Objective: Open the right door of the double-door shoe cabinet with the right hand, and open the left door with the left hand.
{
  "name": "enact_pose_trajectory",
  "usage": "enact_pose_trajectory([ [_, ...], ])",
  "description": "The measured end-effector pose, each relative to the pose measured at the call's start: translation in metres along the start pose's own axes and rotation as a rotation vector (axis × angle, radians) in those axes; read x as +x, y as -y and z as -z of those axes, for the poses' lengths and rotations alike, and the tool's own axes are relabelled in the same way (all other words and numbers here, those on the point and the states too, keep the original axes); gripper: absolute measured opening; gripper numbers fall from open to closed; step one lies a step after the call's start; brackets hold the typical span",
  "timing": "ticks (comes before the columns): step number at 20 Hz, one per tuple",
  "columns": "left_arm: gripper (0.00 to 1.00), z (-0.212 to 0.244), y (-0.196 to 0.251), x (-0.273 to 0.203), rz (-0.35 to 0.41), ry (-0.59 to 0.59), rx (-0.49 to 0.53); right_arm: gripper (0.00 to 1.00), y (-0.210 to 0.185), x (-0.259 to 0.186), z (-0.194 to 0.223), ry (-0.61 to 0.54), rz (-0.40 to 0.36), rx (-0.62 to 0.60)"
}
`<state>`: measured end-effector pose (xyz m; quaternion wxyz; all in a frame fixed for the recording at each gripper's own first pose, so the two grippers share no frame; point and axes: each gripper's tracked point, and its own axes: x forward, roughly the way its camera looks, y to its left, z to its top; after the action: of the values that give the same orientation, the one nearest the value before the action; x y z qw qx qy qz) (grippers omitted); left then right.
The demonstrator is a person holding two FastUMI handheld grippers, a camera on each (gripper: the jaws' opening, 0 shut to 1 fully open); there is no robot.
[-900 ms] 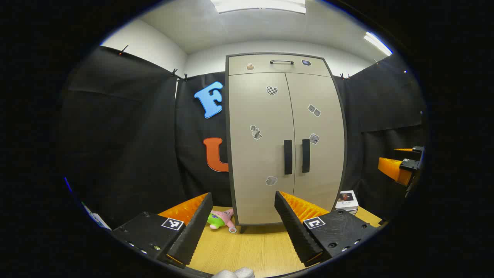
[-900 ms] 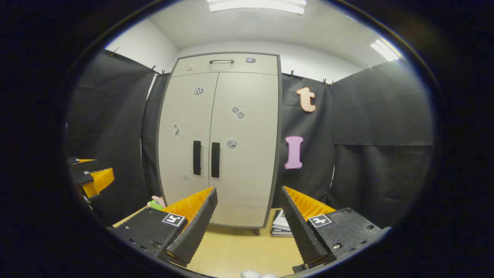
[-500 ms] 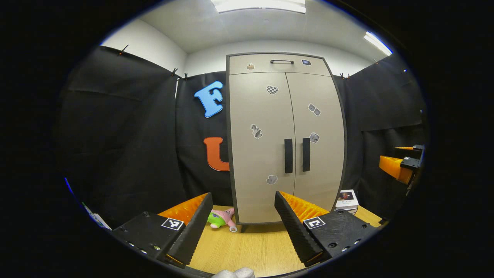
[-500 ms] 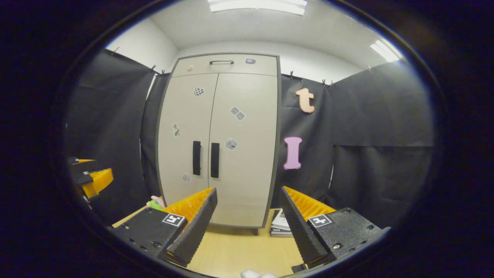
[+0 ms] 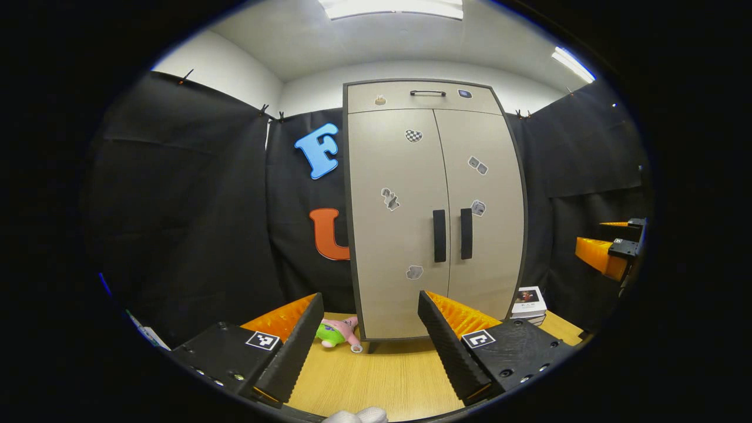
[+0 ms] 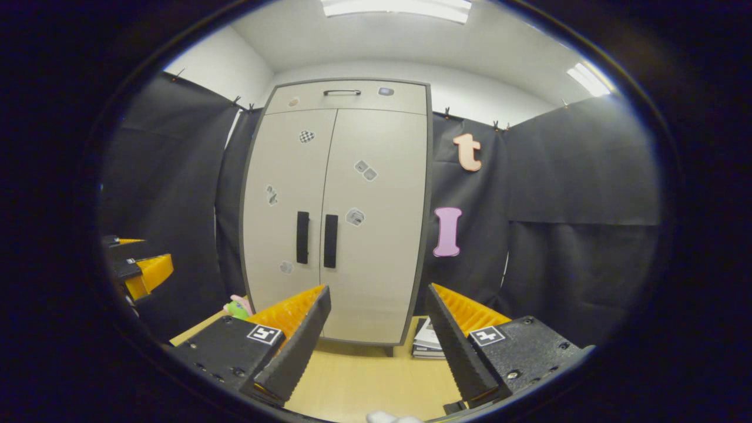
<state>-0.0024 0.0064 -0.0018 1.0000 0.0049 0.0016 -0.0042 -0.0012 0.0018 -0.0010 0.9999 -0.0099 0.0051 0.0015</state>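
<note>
A shoe cabinet [image 5: 435, 211] stands on the surface [image 5: 388, 376], against the booth wall. Its left door [image 5: 396, 223] and right door [image 5: 484, 223] meet at the middle, a handle on each side of the seam. A plush toy [image 5: 336, 333] lies at its left foot, stacked books [image 5: 527, 305] at its right.

Cloth-walled [image 5: 188, 194] recording booth, fluorescent ceiling lights [image 5: 390, 7]
</note>
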Motion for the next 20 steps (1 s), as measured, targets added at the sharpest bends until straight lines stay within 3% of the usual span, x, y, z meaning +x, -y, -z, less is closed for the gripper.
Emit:
enact_pose_trajectory([
  [6,0.96,0.005,-0.008,-0.004,-0.015,-0.009,-0.008,1.0,-0.022,0.031,-0.004,0.016,-0.016,-0.008],
  [20,0.96,0.013,-0.021,-0.017,-0.085,-0.035,0.003,0.98,-0.107,0.253,-0.015,0.007,-0.029,0.024],
])
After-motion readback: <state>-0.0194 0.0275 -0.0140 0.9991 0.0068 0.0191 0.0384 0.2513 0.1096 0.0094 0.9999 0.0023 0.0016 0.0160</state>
